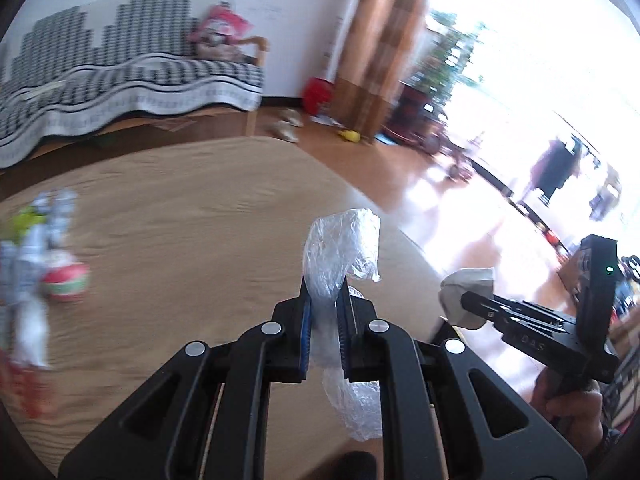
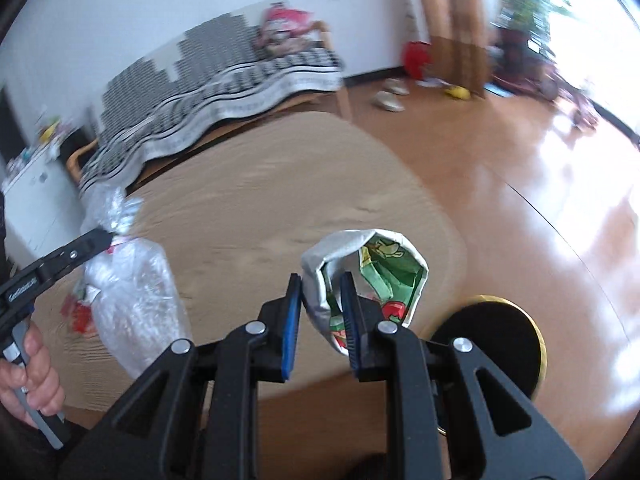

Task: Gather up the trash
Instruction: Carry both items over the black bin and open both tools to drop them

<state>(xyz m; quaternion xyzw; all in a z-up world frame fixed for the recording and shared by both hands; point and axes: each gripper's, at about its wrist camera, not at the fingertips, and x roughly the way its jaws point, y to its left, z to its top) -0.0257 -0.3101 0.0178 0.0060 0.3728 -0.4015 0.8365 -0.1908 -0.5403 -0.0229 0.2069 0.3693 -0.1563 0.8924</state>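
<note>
On my left side the trash on the table (image 1: 224, 216) is all blurry. I can make out a red and green ball (image 1: 67, 280) and some silvery wrappers (image 1: 38, 240), but the picture edge cuts them off. Far away, the pink thing on the sofa (image 1: 132, 68) is too fuzzy to name. The window (image 1: 532, 52) is so bright I can't see outside. The clear plastic bag (image 1: 340, 256) hides part of the table. Only part of the black round thing (image 2: 496, 340) on the floor shows behind my right gripper (image 2: 320, 304).
</note>
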